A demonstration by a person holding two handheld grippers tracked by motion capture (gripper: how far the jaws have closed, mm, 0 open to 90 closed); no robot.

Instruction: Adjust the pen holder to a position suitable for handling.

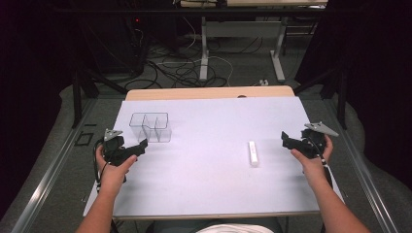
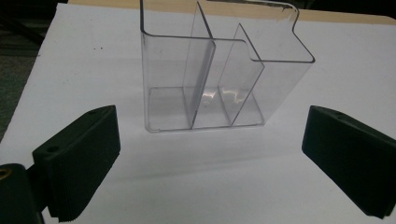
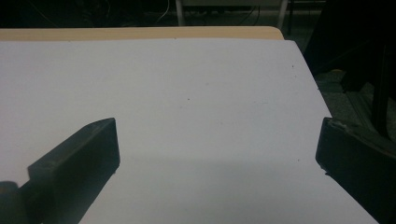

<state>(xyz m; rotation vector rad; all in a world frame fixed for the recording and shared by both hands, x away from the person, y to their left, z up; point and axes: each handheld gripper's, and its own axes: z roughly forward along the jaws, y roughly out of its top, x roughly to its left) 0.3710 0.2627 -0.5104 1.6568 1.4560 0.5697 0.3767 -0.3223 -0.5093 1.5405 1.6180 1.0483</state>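
White sheet-covered worktop [image 1: 209, 184] carries a clear plastic three-compartment organizer [image 1: 151, 127] at far left, directly ahead of the left gripper [image 1: 141, 145], its fingers [image 2: 79, 163] released. Right gripper [image 1: 286, 140], fingers released, sits beside a small white stick [image 1: 253, 153] lying lengthwise away.

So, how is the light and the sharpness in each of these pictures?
High view: table evenly lit, surroundings dark, image soft. Left gripper view: clear organizer sharp, with small glints on its dividers; the near tongs slightly blurred. Right gripper view: dim, a soft shadow band across the white surface.
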